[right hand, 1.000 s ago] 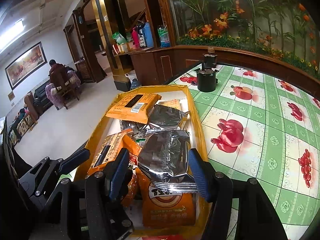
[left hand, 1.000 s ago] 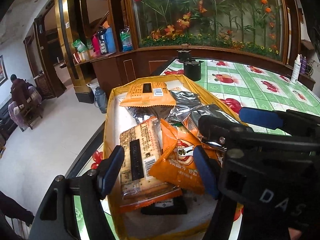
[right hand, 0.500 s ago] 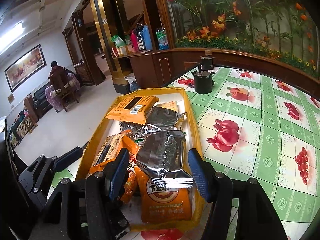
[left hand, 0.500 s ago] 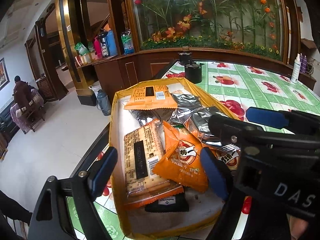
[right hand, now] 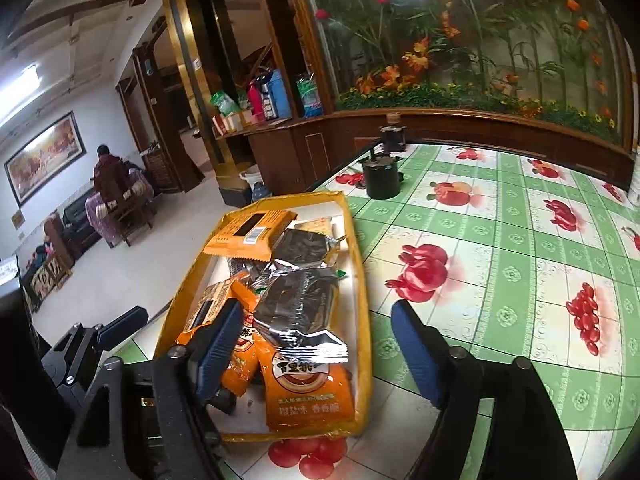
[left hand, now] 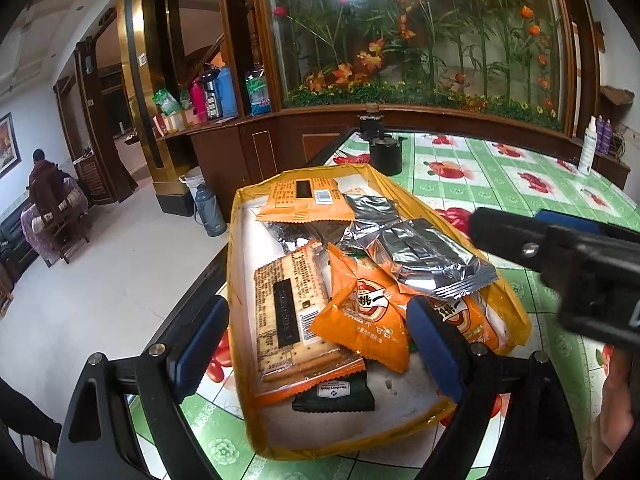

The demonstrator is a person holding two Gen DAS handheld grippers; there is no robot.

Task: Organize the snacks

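A yellow tray (left hand: 236, 280) (right hand: 362, 300) on the table holds several snack packets. In the left wrist view, a cracker pack (left hand: 286, 308) and an orange packet (left hand: 360, 312) lie between the pads of my left gripper (left hand: 316, 344). Its jaws are opening and touch neither. A silver packet (left hand: 420, 260) (right hand: 300, 304) rests on top of another orange packet (right hand: 310, 392). My right gripper (right hand: 316, 348) straddles it with jaws opening and pads clear of it. A flat orange pack (left hand: 304, 200) lies at the tray's far end and a dark green packet (left hand: 332, 394) at the near end.
A black pot (right hand: 382, 178) stands beyond the tray on the green fruit-print tablecloth (right hand: 500, 240). The table's edge runs just left of the tray, with floor below. A white bottle (left hand: 586, 152) stands at the far right. A person (right hand: 108, 176) sits far off at the left.
Both pairs of jaws have spread wider. The right gripper's pads have come off the silver packet, which now lies loose on the orange packets, and that gripper has drawn back a little.
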